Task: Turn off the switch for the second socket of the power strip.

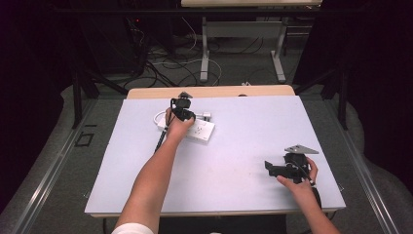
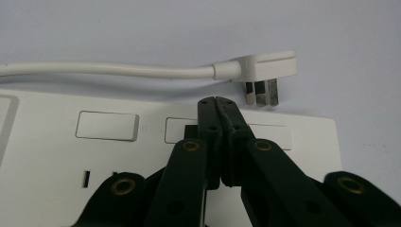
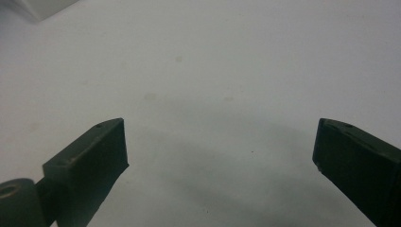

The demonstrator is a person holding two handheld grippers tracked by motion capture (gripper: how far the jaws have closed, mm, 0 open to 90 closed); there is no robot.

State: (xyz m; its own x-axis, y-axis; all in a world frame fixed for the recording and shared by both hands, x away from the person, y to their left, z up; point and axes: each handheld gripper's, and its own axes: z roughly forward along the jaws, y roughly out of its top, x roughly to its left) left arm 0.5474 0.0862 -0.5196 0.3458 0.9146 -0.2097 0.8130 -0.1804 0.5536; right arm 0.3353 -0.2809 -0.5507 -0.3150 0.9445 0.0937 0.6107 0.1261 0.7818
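My left gripper (image 2: 216,100) has its jaws pressed together, nothing between them, tips over the white power strip (image 2: 56,156) at its row of rocker switches. The tips sit between two switches (image 2: 108,126). Just beyond the strip's far edge lies a white plug (image 2: 265,66) on its side, three metal pins showing, with its cable (image 2: 108,70) running off left across the table (image 2: 331,28).

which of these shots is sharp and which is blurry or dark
High view: the table is evenly lit, its surroundings dark. Left gripper view: the plug and power strip are crisp. Right gripper view: the right tool looks soft, with a shadow on the table between its jaws.
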